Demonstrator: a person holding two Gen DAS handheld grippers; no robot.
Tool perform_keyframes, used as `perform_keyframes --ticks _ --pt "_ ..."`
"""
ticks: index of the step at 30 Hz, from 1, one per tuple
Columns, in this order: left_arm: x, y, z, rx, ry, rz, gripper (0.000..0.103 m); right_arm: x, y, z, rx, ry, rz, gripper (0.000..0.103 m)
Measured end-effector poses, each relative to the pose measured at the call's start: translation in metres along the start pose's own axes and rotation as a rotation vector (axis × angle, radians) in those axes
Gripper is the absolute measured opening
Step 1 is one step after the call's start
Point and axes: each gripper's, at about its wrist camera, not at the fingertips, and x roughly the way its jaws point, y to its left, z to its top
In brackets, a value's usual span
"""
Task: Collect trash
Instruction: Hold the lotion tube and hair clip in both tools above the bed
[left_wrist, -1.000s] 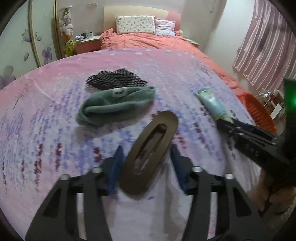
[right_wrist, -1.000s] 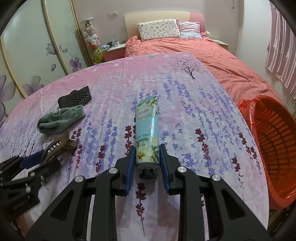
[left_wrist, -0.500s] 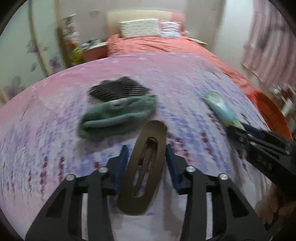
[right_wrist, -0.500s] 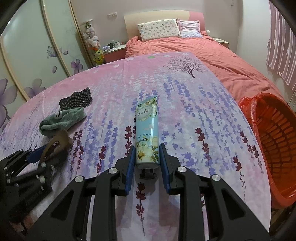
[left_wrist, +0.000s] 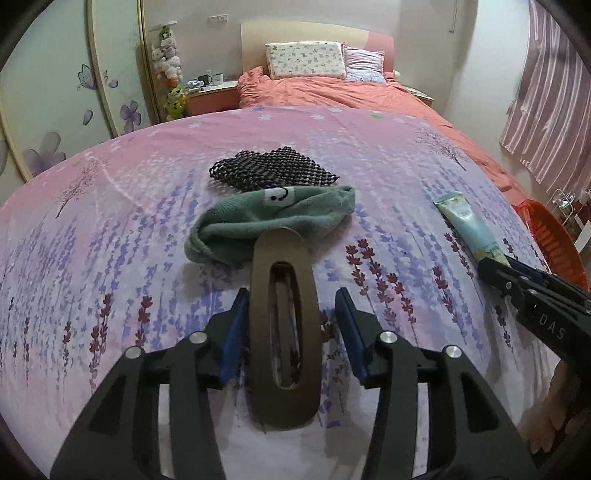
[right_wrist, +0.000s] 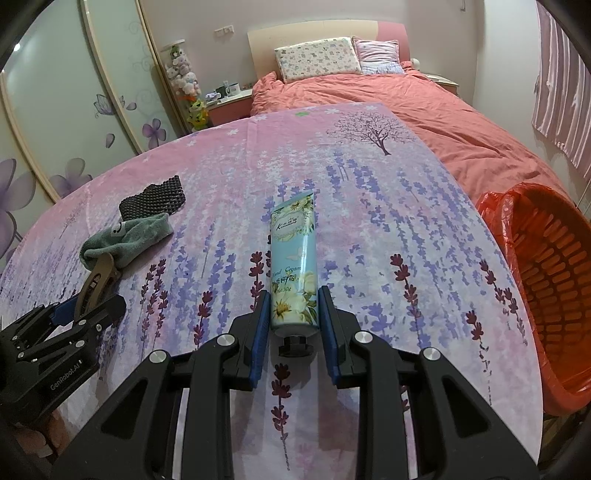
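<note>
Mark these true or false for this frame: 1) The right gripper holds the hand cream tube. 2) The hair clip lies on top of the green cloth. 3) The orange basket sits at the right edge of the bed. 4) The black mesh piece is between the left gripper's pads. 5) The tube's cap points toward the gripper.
1) True: the right gripper has both pads against the hand cream tube.
2) False: the hair clip sits between the left gripper pads, nearer than the green cloth.
3) True: orange basket.
4) False: the black mesh piece lies beyond the cloth.
5) True.
</note>
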Motion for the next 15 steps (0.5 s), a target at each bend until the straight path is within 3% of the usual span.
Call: perform_keyframes --ticks 5,15 --pt "0.002 -0.001 0.000 -0.001 0.002 -0.023 0.054 0.000 -0.001 0.000 0.003 0.000 0.004 0.027" --pt "-0.001 0.014 -0.001 -0.073 -0.013 -0.083 0.054 0.000 -0.003 0.000 0.019 -0.002 0.019 0.027"
